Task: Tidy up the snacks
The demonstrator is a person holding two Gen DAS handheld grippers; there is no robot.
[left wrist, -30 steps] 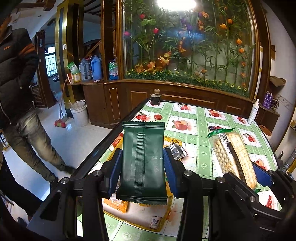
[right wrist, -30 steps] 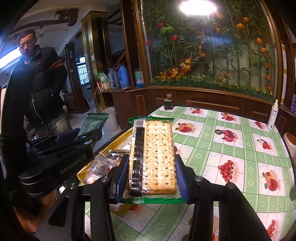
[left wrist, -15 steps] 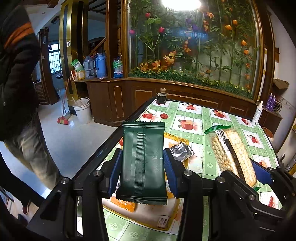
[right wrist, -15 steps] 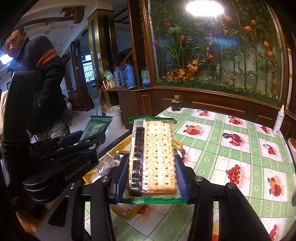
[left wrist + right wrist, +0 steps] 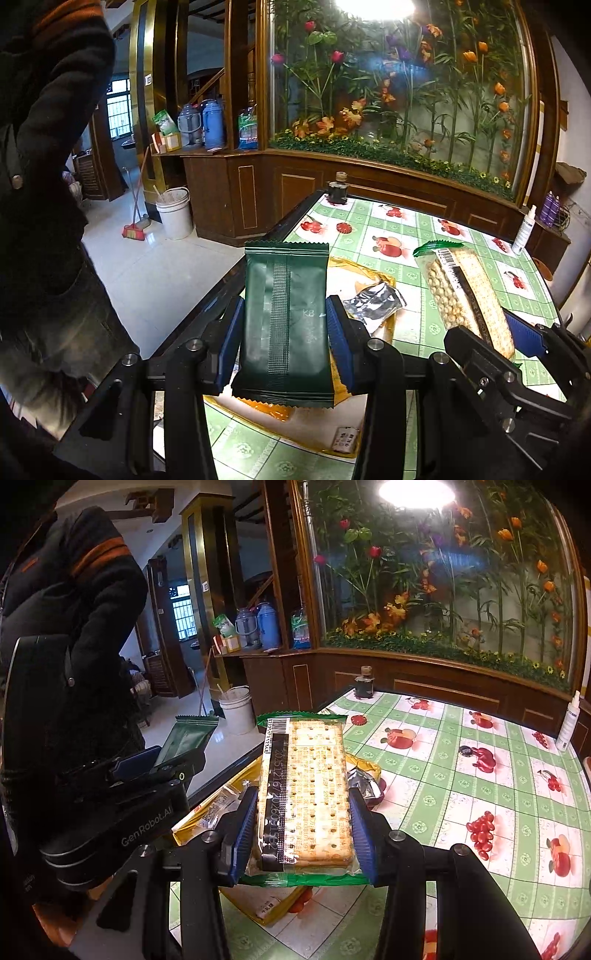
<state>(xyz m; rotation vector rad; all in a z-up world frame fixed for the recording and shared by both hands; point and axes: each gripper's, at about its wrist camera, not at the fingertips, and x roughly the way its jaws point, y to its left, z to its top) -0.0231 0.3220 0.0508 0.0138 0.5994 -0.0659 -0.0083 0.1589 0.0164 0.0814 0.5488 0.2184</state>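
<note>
Right now my left tongs (image 5: 284, 325) clamp a dark green packet (image 5: 284, 321) above the bench (image 5: 458, 236) edge; my right tongs (image 5: 303, 830) pinch a cracker pack (image 5: 306, 794) over the yellow tray (image 5: 365, 766).

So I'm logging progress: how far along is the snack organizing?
Midway, at a guess. Done: a silver packet already lies in the yellow tray. In hand: the left gripper clamps a dark green packet, the right gripper a cracker pack. Left: setting both down.
</note>
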